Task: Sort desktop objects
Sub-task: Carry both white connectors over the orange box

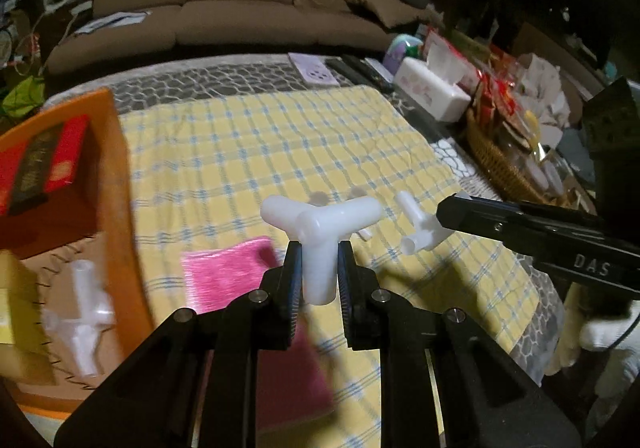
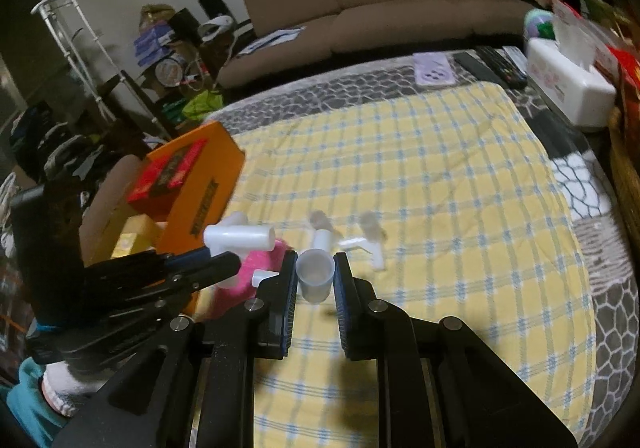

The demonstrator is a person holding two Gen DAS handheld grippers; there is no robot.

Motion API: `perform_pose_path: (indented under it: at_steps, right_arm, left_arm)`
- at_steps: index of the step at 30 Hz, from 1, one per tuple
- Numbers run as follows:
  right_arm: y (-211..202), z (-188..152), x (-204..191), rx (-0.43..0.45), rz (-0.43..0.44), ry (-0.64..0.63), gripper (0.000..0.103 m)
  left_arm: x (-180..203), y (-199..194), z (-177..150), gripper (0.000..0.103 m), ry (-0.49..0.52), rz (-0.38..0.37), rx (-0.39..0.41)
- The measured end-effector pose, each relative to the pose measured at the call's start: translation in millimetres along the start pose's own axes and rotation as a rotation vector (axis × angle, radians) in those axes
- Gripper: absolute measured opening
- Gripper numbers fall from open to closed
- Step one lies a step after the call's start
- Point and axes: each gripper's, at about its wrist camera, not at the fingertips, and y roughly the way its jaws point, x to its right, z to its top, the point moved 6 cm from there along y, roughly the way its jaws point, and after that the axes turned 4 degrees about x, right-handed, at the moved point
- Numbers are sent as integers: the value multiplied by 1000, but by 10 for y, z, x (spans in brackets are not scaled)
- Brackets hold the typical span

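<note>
My left gripper (image 1: pixel 318 252) is shut on a white three-way pipe connector (image 1: pixel 320 222), held above the yellow checked cloth (image 1: pixel 280 136). My right gripper (image 2: pixel 316 262) is shut on another white pipe connector (image 2: pixel 316 274); in the left wrist view that connector (image 1: pixel 420 228) shows at the right gripper's tip. In the right wrist view the left gripper's connector (image 2: pixel 240 236) is at left. A third white connector (image 1: pixel 82 312) lies in the orange box (image 1: pixel 116 176). A pink cloth (image 1: pixel 228 272) lies on the checked cloth below my left gripper.
The orange box also holds a red box (image 1: pixel 44 156). A white tissue box (image 1: pixel 432 88), remotes (image 2: pixel 496 66), a purple card (image 1: pixel 314 68) and a wicker basket (image 1: pixel 500 164) of snacks line the table's right and far sides. A brown sofa (image 1: pixel 240 0) stands behind.
</note>
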Motion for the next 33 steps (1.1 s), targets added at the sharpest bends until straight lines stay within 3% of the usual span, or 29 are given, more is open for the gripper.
perform_pose_path:
  at_steps: [17,25,33]
  right_arm:
    - [437,269,-1399,9,146,-141,17]
    - [924,96,-1967,-55,175,-226,17]
    - [1311,-98,-2126,-112,131,-295,17]
  left_arm:
    - [-1193,-1050,19,16,-83,129,84]
    - [-1725,-1074,-222,16,-143,168,53]
    - [-1997,-852,-369,16,-178,179,5]
